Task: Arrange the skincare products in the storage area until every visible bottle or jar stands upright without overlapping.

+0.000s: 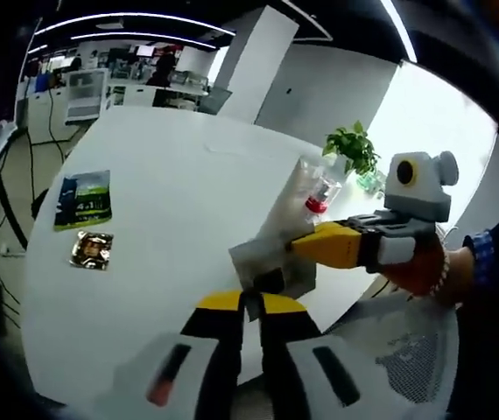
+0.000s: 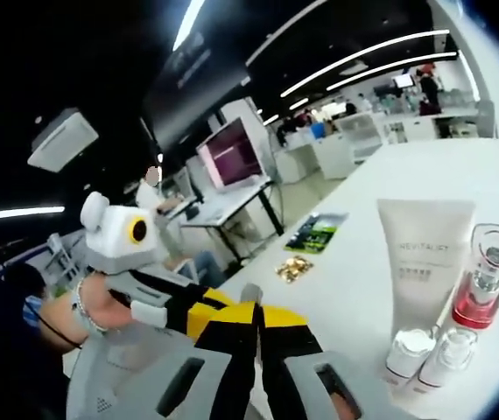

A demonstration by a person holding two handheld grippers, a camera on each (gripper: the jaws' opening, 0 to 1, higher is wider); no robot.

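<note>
Clear bag (image 1: 289,232) w/ red-cap bottle (image 1: 317,204), pinched by right tongs (image 1: 298,245); left tongs (image 1: 251,306) pressed together

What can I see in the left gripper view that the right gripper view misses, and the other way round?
Left gripper view: a potted plant. Right gripper view: a pink-lit monitor and two small white bottles. Both: the white table, a green packet and a gold packet.
</note>
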